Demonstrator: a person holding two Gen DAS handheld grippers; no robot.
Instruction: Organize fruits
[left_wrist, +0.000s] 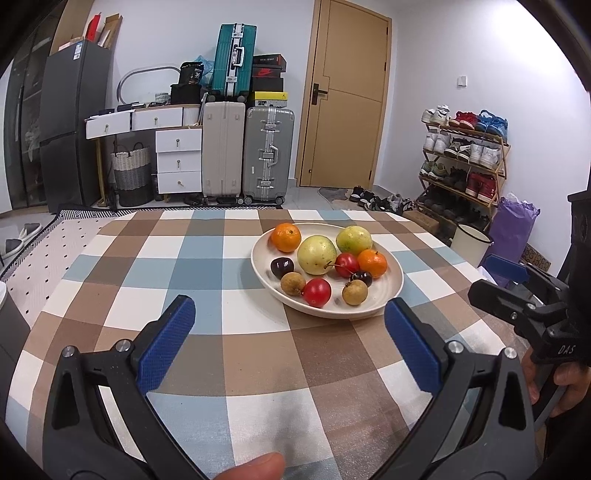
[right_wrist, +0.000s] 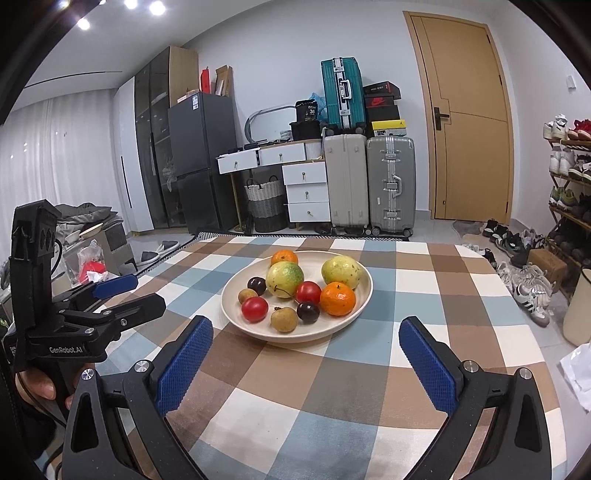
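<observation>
A cream plate sits on the checked tablecloth and holds mixed fruit: two oranges, two yellow-green guavas, red cherry tomatoes, dark cherries and brown longans. My left gripper is open and empty, just short of the plate's near rim. My right gripper is open and empty over the plate's near edge. Each gripper shows in the other's view, the right one and the left one.
The table is covered by a brown, blue and white checked cloth. Behind it are suitcases, white drawers, a fridge, a door and a shoe rack. A white bin stands at the right.
</observation>
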